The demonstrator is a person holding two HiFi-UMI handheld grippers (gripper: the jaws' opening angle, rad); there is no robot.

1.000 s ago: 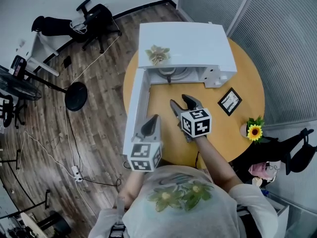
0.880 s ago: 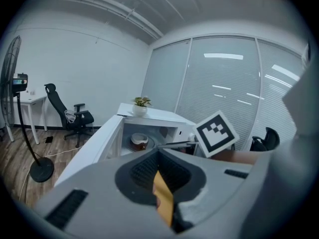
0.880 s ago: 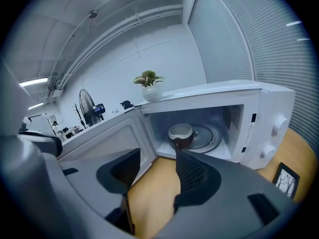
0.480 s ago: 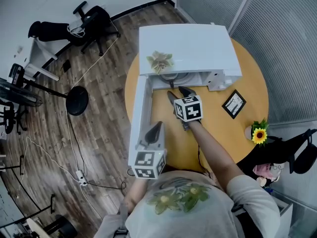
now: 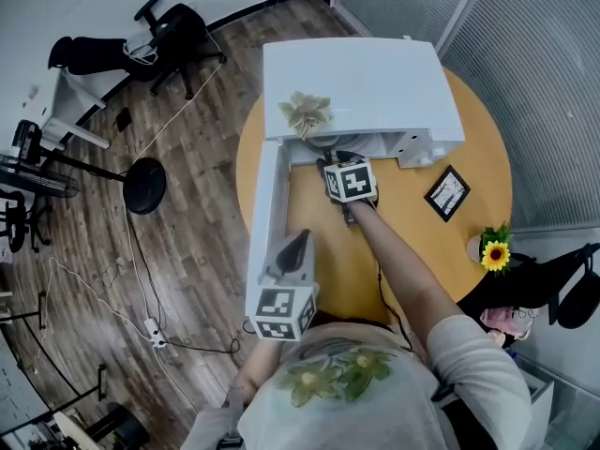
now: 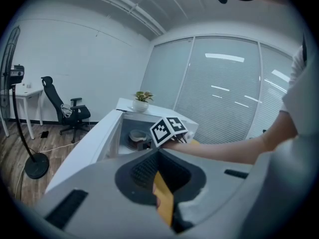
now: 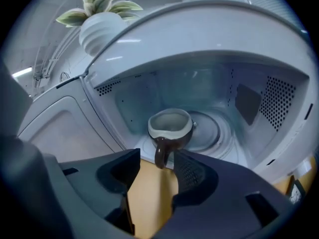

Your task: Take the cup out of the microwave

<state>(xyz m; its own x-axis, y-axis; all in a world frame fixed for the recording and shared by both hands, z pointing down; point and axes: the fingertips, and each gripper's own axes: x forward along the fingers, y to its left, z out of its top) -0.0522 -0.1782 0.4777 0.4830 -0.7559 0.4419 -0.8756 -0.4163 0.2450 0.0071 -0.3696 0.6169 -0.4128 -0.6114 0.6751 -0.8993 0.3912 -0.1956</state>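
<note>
Right tool (image 7: 153,164): jaws apart, nothing gripped. It is held at the mouth of the microwave (image 5: 356,73), level with the cavity floor. The handle (image 7: 161,155) of the cup (image 7: 170,126) points out toward the gap between the jaws and sits close to the right-hand jaw tip; whether it touches cannot be told.

Cup: brown outside, pale inside, upright. It stands inside the microwave at the front left edge of the turntable (image 7: 215,129).

Left tool (image 6: 159,156): jaws closed at the tips, nothing between them. It is held low and back from the microwave, near the person's body, over the near end of the open door (image 5: 267,204). It is well apart from the right tool.

Microwave: white, at the far side of the surface (image 5: 417,251). The door is swung fully open to the left and reaches toward the person.

Plant (image 5: 305,111): in a white pot on the microwave's top, at the front left corner.

Surface: round, yellow. A small dark frame (image 5: 447,193) lies to the right of the microwave, and a sunflower (image 5: 494,252) stands at the right edge.

Floor (image 5: 197,167): wood planks. A fan (image 5: 145,184) with a round black base and a black chair (image 5: 183,31) are to the left of the surface.
</note>
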